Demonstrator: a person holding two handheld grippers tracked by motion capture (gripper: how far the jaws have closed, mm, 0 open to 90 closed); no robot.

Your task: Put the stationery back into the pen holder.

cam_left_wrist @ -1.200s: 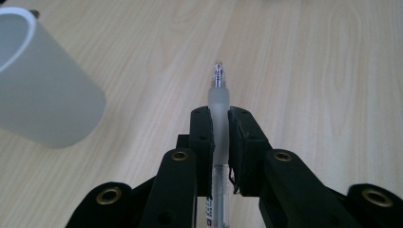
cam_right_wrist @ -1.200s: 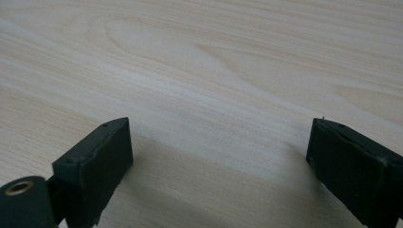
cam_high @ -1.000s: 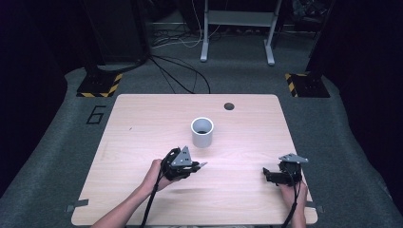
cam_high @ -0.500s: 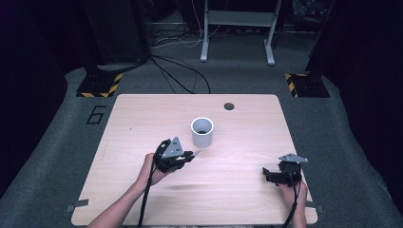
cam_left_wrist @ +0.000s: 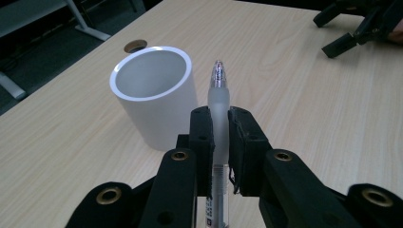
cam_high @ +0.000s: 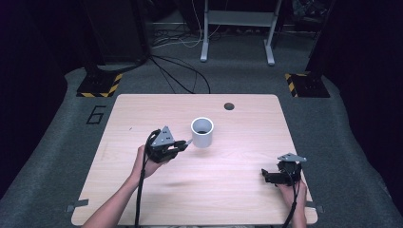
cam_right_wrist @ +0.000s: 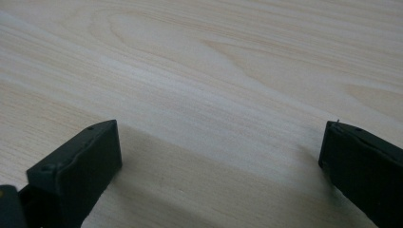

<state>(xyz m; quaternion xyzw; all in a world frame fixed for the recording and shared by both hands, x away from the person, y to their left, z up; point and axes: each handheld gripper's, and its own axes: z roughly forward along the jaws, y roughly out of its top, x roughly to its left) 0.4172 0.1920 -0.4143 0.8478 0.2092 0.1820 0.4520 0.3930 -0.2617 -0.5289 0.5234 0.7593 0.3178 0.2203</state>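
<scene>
A white cylindrical cup point(cam_high: 202, 131) point(cam_left_wrist: 154, 97) stands upright near the middle of the wooden table point(cam_high: 237, 156). My left gripper point(cam_high: 183, 144) point(cam_left_wrist: 219, 126) hovers just left of the cup, shut on a frosted pen point(cam_left_wrist: 218, 114) whose clear tip point(cam_high: 189, 141) points toward the cup's side. The pen runs straight out between the jaws. My right gripper point(cam_high: 266, 176) point(cam_right_wrist: 218, 161) rests low at the table's right front, its jaws wide apart over bare wood, nothing between them. That gripper point(cam_left_wrist: 356, 28) also appears far off in the left gripper view.
A round cable hole point(cam_high: 229, 106) point(cam_left_wrist: 134, 46) sits in the table's far edge behind the cup. Beyond the table are floor cables point(cam_high: 180, 76), a desk frame point(cam_high: 237, 28) and striped bases point(cam_high: 100, 88).
My left gripper has risen and moved away from me toward the cup with the pen held in it. The right gripper has stayed put.
</scene>
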